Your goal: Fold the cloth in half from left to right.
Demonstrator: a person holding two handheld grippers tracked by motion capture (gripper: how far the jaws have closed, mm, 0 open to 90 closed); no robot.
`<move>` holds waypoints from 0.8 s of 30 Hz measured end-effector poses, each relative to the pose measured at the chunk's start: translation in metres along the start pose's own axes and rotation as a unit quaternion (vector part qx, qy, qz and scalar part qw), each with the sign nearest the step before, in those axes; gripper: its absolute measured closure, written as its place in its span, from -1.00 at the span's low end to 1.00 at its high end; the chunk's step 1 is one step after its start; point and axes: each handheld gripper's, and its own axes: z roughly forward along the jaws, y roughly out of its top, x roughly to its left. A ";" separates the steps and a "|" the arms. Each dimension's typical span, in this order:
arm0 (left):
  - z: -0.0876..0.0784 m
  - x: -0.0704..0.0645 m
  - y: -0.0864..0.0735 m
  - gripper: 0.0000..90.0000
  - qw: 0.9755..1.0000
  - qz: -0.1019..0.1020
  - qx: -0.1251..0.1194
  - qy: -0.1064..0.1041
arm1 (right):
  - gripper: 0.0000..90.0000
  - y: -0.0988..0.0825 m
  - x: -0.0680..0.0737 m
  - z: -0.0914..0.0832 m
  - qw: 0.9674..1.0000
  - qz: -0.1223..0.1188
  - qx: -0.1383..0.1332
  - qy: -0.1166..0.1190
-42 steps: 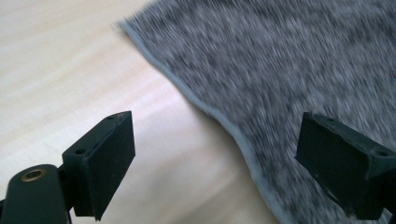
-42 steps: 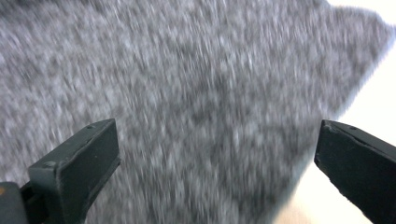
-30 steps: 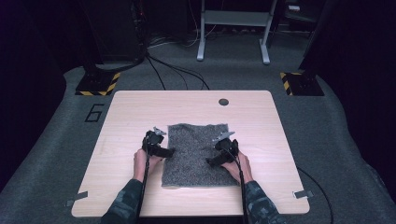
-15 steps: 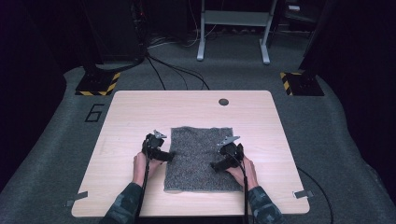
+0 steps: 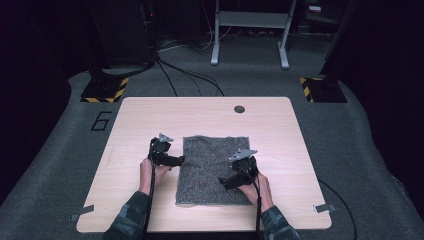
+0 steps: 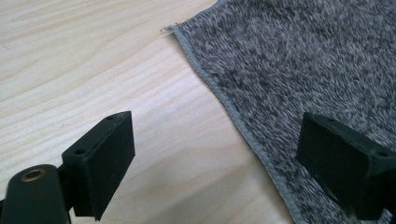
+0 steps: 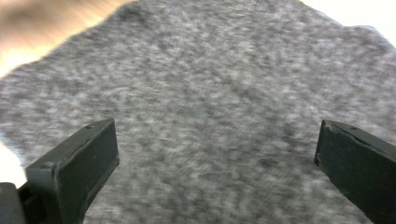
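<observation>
Lying flat at the lower centre of the desk (image 5: 150,115), the grey towel (image 5: 212,160) has the left tongs (image 5: 181,160) spread wide astride its left hem and the right tongs (image 5: 222,181), also spread, over its lower right part.

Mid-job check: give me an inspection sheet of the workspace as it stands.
Surface: light wood table, a dark round hole near its far edge.
Job's things: grey towel lying flat.
Clutter: nothing seen.
Grippers: left claw open, straddling the towel's hemmed edge; right claw open above the towel.
Cables: one trails from each gripper along the forearms; more on the floor beyond the table.
Surroundings: grey carpet, hazard-striped stand bases, metal frame.
</observation>
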 end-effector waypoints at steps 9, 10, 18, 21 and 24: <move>0.007 0.011 0.007 -0.82 1.000 -0.015 -0.014 -0.010 | -1.00 0.002 0.032 0.008 1.000 -0.015 -0.005 0.025; 0.008 0.011 0.008 -0.82 0.999 -0.022 -0.018 -0.013 | -1.00 0.003 0.038 0.009 0.999 -0.022 -0.001 0.033; 0.021 0.017 0.022 -0.82 0.999 -0.029 -0.019 -0.032 | -1.00 0.008 0.072 0.019 0.997 -0.038 0.007 0.063; 0.026 0.019 0.026 -0.78 0.999 -0.030 -0.023 -0.032 | -1.00 0.012 0.082 0.023 0.996 -0.046 0.005 0.071; 0.031 0.019 0.031 -0.75 0.999 -0.030 -0.017 -0.036 | -1.00 0.015 0.092 0.028 0.995 -0.057 0.008 0.080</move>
